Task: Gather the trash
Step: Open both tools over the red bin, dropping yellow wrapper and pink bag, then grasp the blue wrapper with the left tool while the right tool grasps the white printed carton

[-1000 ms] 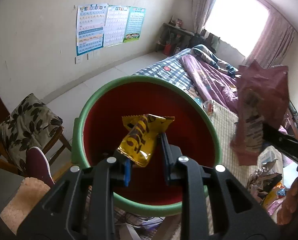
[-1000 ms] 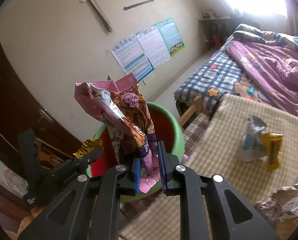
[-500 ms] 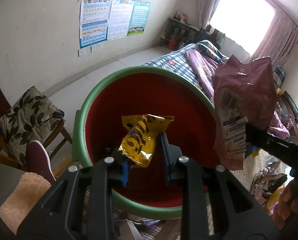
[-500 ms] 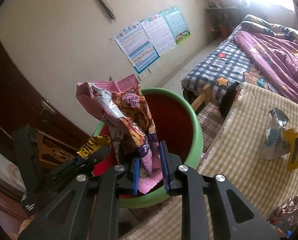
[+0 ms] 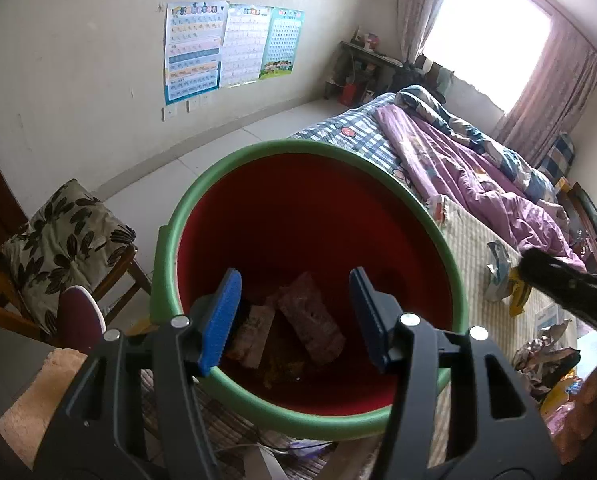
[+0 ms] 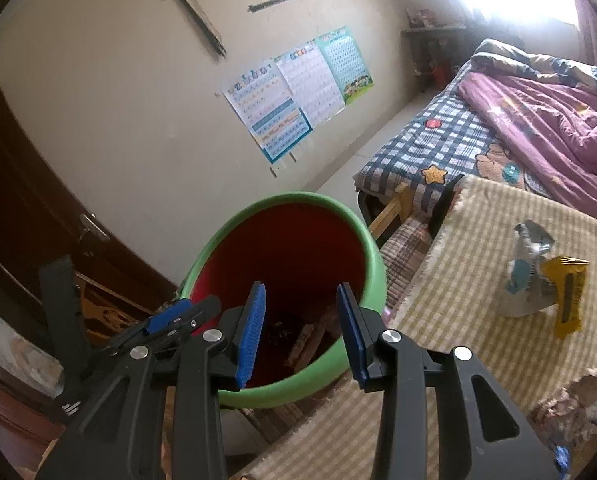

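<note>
Wrappers (image 5: 310, 320) lying tilted inside green-rimmed red bin (image 5: 258, 156) beside bed; left gripper (image 5: 294, 312) and right gripper (image 6: 300, 332) opening above, empty.

Nothing came through legibly: the three wall charts (image 5: 234, 48) carried rows of print too small to read, and the wrappers in the bin (image 5: 310, 318) showed only blurred marks.

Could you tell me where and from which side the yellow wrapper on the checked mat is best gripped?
Grip the yellow wrapper at its free lower end, coming from above with the right claw, whose jaws are opening and empty. It is long and flat, and its upper end abuts the silver-blue packet, so that end is crowded.
</note>
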{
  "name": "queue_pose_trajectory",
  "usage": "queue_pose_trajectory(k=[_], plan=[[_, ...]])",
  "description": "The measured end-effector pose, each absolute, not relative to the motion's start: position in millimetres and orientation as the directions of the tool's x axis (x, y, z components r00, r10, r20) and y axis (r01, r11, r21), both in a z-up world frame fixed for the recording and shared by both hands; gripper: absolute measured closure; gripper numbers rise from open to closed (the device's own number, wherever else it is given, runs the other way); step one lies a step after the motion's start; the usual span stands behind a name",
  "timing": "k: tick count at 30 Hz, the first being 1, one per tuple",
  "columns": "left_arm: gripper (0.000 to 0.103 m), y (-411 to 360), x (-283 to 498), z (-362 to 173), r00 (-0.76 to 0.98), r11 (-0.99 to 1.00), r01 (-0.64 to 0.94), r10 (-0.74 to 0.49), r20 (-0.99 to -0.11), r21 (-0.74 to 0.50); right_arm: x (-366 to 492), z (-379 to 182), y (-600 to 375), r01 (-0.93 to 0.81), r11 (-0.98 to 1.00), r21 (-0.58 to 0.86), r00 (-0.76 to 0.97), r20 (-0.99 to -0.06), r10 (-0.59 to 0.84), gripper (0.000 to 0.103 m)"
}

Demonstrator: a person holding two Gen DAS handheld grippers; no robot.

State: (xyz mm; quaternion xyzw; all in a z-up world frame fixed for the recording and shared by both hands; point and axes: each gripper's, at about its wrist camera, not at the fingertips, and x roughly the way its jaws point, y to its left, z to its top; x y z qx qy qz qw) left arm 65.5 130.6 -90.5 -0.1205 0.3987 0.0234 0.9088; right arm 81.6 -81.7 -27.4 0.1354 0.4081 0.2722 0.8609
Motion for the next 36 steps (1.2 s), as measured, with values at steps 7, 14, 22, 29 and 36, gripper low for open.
queue_pose_trajectory(k=[7, 14, 22, 29, 36], plan=[[0.049, 111, 53, -89, 0.679, 0.977, -0.122, -0.044, -0.733, -0.172, 52, -3, -142, -0.328, 0.852, 0.408, 0.610, -0.597, 0.521, 0.059], [0.048, 44, 35, -83, 0.648, 0.962, 0.048, -0.234, -0.725, -0.267, 27, -2, -237, -0.169, 0.928, 0.333, 0.702, -0.620, 0.350, 0.058], [0.037, -62, 28, -93, 0.491, 0.884, 0.309, -0.463, -0.738, -0.350, -8, -37, -328, 0.042, 0.947, 0.319, 0.689, -0.696, 0.204, 0.058], [0.025, -108, 31, -112, 0.396, 0.853, 0.332, -0.514, -0.761, -0.403, -34, -54, -355, 0.103, 0.935, 0.338, 0.660, -0.727, 0.190, 0.058], [0.036, -121, 39, -113, 0.391, 0.853, 0.322, -0.514, -0.763, -0.410, -34, -58, -356, 0.095, 0.927, 0.362, 0.653, -0.726, 0.216, 0.058]])
